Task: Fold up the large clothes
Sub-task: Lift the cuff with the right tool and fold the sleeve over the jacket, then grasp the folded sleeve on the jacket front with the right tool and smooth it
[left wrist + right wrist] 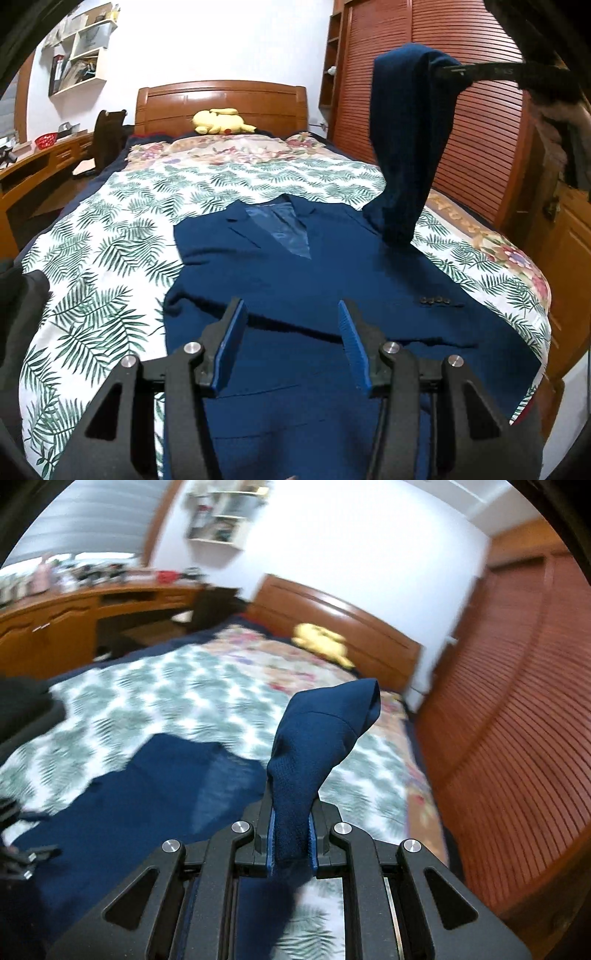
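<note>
Jacket (pixel 295 280) lies on bed (pixel 110 229); plush toy (pixel 221 122) behind, by headboard (pixel 221 99).

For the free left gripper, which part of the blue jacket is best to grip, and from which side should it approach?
Probably the near hem of the blue jacket, approached from the foot of the bed. The left gripper hovers open above that flat edge, while the right gripper holds the sleeve raised, so the body lies exposed.

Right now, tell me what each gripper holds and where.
Right gripper is clamped on the blue jacket's sleeve near its end. Left gripper holds nothing.
</note>
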A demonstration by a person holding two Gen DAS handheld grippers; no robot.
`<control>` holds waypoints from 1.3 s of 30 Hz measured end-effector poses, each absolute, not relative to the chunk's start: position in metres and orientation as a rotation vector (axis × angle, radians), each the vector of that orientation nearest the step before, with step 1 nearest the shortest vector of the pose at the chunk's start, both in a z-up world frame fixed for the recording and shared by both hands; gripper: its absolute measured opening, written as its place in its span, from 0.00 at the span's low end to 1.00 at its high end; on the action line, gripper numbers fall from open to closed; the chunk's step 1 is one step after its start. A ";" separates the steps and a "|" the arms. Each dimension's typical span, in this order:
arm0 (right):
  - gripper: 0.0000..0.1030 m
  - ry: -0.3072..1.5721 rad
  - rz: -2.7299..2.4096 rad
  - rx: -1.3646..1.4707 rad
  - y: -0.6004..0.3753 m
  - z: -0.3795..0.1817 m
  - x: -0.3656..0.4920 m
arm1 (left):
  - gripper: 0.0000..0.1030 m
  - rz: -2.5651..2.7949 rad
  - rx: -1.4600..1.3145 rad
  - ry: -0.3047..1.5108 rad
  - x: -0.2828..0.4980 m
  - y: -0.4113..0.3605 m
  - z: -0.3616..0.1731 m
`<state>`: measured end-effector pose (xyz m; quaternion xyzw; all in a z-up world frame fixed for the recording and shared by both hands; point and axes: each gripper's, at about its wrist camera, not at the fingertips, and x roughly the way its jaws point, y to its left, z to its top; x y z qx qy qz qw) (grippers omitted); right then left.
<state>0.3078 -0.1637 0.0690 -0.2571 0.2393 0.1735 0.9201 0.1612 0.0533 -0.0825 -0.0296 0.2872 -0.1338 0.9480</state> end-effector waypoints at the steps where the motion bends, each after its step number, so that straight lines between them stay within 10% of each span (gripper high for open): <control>1: 0.10 0.496 0.385 -0.542 -0.153 0.063 0.302 | 0.49 -0.269 -0.063 0.585 0.161 0.055 -0.082; 18: 0.11 0.680 0.621 -0.558 -0.095 -0.041 0.252 | 0.49 -0.212 -0.096 0.568 0.158 0.083 -0.077; 26: 0.40 0.681 0.639 -0.458 -0.106 -0.037 0.249 | 0.49 -0.195 -0.107 0.567 0.158 0.091 -0.077; 39: 0.42 0.752 0.606 -0.391 -0.130 -0.077 0.267 | 0.49 -0.183 -0.084 0.586 0.160 0.090 -0.084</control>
